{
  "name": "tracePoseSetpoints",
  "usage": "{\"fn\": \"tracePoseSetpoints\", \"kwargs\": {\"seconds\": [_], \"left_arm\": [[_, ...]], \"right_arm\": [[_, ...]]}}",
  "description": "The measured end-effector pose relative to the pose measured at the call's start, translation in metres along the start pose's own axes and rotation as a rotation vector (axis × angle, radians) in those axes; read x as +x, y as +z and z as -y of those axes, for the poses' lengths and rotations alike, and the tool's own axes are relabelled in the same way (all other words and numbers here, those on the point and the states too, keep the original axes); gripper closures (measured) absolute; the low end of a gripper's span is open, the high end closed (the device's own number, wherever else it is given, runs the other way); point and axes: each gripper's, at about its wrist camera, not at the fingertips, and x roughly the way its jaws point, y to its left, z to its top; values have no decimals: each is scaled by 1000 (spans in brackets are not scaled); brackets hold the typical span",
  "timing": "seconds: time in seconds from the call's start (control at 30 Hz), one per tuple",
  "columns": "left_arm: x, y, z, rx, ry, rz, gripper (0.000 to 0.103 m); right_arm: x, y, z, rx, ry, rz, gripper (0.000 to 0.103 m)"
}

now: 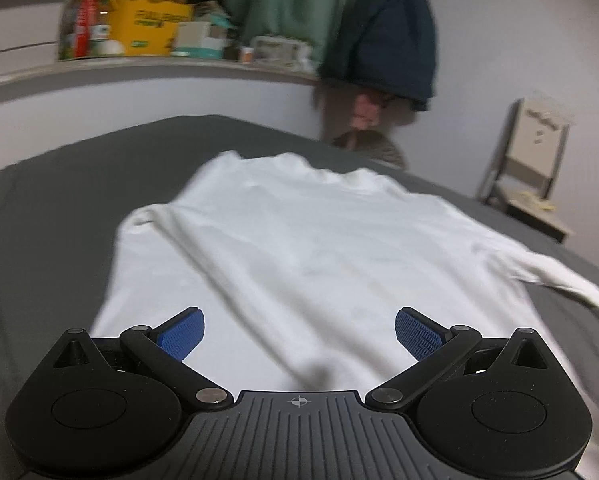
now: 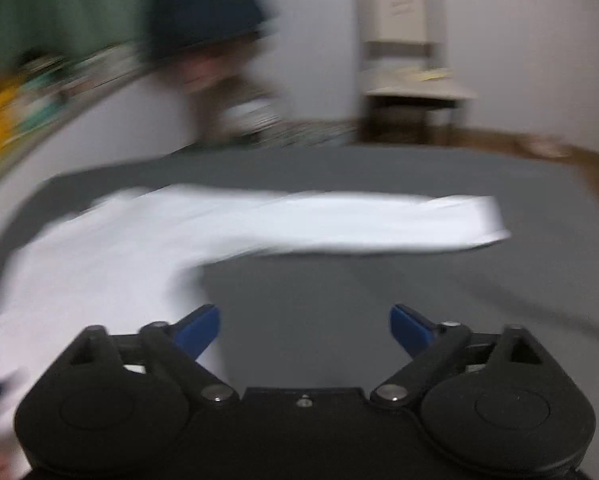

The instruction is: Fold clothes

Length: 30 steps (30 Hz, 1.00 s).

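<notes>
Left wrist view puts our left gripper [image 1: 299, 334] over the near end of the white long-sleeved shirt [image 1: 299, 248], which lies spread on the grey bed [image 1: 51, 216], one sleeve [image 2: 379, 220] stretched out to the side. Both pairs of jaws stand wide apart, holding nothing — the right gripper [image 2: 304, 330] hovers over bare sheet beside the shirt's body. For a clean fold, we judge, each grip should take the cloth at an edge — flat, not bunched.

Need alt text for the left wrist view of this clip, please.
A white long-sleeved shirt lies spread flat on a grey bed, one sleeve stretched right. The left gripper hovers open over its near edge. A cluttered shelf runs behind.
</notes>
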Motion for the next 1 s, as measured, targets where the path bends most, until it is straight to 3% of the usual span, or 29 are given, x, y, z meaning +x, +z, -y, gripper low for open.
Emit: {"fn": "tracePoseSetpoints", "kwargs": {"seconds": [0.1, 0.2, 0.37, 0.43, 0.57, 0.6, 0.63, 0.7, 0.83, 1.0], "left_arm": [[2, 2, 4, 11, -71, 18, 0], [6, 1, 4, 20, -105, 24, 0], [16, -1, 0, 14, -121, 20, 0], [21, -2, -3, -5, -132, 14, 0], [27, -5, -2, -20, -154, 7, 0], [28, -5, -1, -18, -158, 6, 0], [28, -6, 0, -16, -162, 5, 0], [30, -7, 2, -12, -170, 3, 0], [28, -7, 6, 0, -171, 15, 0], [20, 0, -1, -57, -155, 44, 0]], "right_arm": [[55, 24, 75, 111, -56, -30, 18], [90, 45, 119, 181, -144, -17, 23], [146, 71, 133, 130, -212, -39, 37], [167, 77, 131, 109, -227, -56, 53], [194, 81, 137, 137, -234, -65, 55], [200, 80, 139, 148, -235, -74, 64], [201, 79, 140, 169, -210, -70, 81], [199, 77, 140, 195, -163, -58, 94], [174, 85, 131, 224, -93, 22, 96], [95, 113, 70, 223, 167, 181, 96]]}}
